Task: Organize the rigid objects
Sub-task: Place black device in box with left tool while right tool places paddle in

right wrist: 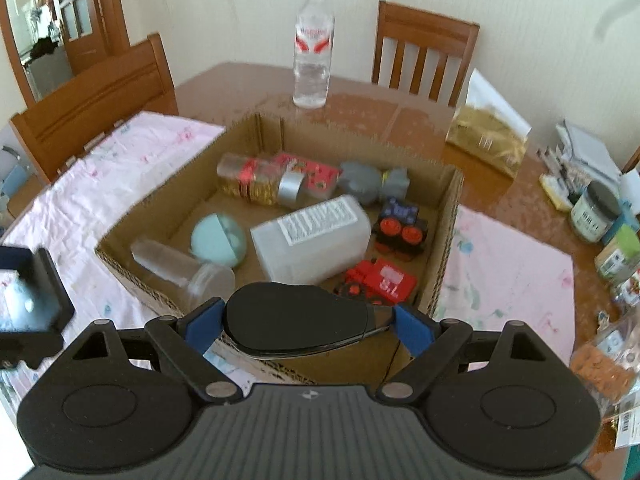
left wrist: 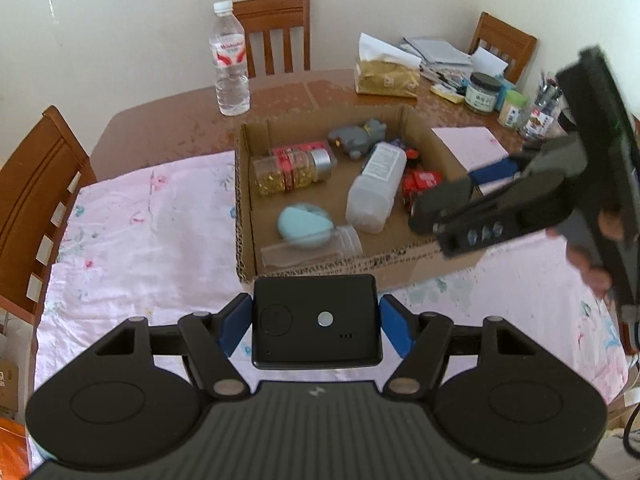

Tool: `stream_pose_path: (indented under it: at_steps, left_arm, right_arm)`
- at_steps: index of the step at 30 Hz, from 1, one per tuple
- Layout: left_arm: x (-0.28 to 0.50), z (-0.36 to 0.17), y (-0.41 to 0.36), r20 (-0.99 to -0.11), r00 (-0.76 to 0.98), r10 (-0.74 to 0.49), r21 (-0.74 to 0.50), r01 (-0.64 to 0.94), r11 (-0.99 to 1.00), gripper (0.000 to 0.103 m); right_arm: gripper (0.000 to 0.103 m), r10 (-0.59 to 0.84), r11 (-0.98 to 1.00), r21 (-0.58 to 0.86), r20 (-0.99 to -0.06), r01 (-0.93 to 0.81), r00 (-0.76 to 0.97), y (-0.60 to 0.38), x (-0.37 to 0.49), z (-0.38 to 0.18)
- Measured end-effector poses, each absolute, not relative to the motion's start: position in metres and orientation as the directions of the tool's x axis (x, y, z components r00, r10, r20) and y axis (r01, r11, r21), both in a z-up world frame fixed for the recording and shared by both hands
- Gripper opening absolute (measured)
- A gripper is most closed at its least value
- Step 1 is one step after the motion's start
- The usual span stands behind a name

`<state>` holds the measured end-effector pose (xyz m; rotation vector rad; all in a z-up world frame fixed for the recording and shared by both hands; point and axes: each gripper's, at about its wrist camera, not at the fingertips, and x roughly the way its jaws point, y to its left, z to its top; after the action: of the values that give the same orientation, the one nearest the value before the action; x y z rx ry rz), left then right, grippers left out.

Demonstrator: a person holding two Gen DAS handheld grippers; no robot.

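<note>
An open cardboard box [left wrist: 246, 200] [right wrist: 446, 248] sits on the table. It holds a white plastic bottle [left wrist: 376, 188] [right wrist: 312, 236], a jar of yellow capsules [left wrist: 292, 170] [right wrist: 256, 180], a grey toy [left wrist: 358, 136] [right wrist: 372, 182], a light blue round case [left wrist: 306, 226] [right wrist: 216, 240], a clear cup [right wrist: 180, 270] and red toy vehicles [right wrist: 380, 280]. My left gripper [left wrist: 315, 326] is shut on a black rectangular device [left wrist: 316, 320] just in front of the box. My right gripper [right wrist: 306, 326] is shut on a black oval mouse-like object [right wrist: 296, 320] at the box's near edge; it also shows in the left wrist view [left wrist: 452, 204].
A pink floral cloth [left wrist: 140, 232] covers the near part of the brown table. A water bottle [left wrist: 230, 60] [right wrist: 313, 48] stands behind the box. A tissue pack [left wrist: 386, 74], jars [left wrist: 482, 92] and papers crowd the far right. Wooden chairs [left wrist: 276, 32] surround the table.
</note>
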<state>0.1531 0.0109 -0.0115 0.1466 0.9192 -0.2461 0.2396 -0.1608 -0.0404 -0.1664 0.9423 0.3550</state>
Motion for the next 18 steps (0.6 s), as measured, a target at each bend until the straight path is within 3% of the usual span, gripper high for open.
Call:
stream_pose_path:
  at_steps: [3,18]
  left_arm:
    - [0.156,-0.01,0.009,-0.799,0.585,-0.141,0.024,0.266,0.964,0.069]
    - [0.198,-0.012,-0.039,-0.782,0.585,-0.215,0.018,0.365,0.931,0.069]
  right_arm:
    - [0.103,0.238,0.93,0.027,-0.805,-0.366,0.544,-0.164,0.236,-0.04]
    - [0.103,0.199,0.96,0.031,-0.771,-0.277,0.605,-0.208,0.199,-0.019]
